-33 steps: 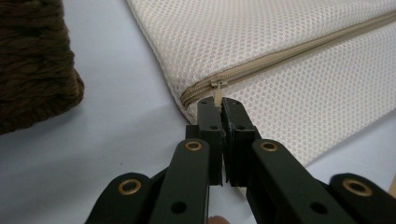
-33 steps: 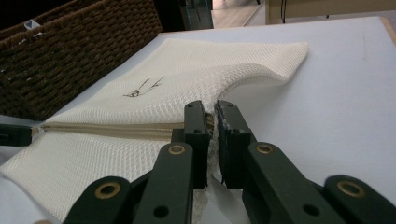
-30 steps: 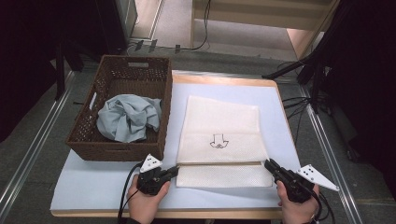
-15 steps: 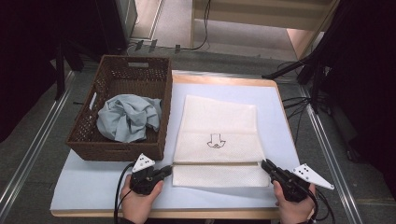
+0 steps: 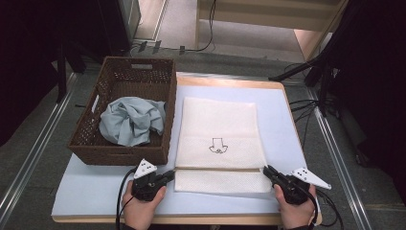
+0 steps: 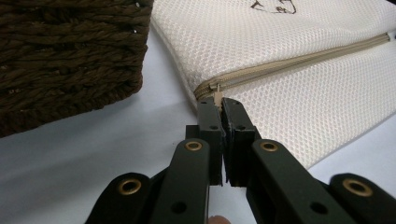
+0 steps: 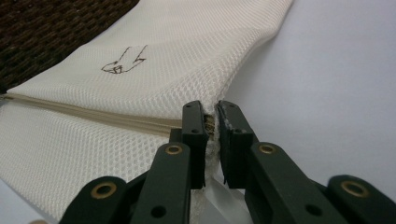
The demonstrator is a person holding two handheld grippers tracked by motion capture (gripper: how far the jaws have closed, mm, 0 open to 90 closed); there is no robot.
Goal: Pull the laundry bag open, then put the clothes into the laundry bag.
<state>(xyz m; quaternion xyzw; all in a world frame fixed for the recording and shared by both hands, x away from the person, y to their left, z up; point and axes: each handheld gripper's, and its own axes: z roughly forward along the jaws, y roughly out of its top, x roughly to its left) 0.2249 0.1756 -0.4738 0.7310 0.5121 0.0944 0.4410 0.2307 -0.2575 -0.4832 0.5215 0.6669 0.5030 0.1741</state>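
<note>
A cream mesh laundry bag [image 5: 220, 124] with a small black drawing lies flat on the pale blue mat, its zipper [image 6: 299, 58] running across the near end. At the bag's near left corner my left gripper [image 5: 170, 176] [image 6: 220, 101] is shut on the zipper pull [image 6: 217, 93]. My right gripper [image 5: 266, 170] [image 7: 211, 106] holds the bag's near right edge at the zipper's other end. Its jaws have just been opening a little, and the bunched mesh seam still fills the narrow gap between the pads.
A brown wicker basket [image 5: 119, 155] stands on the left of the table, touching the bag's side, with a crumpled light blue cloth [image 5: 131, 120] inside. Cables trail off the table's right side. The table edge [image 5: 182, 219] runs just under both hands.
</note>
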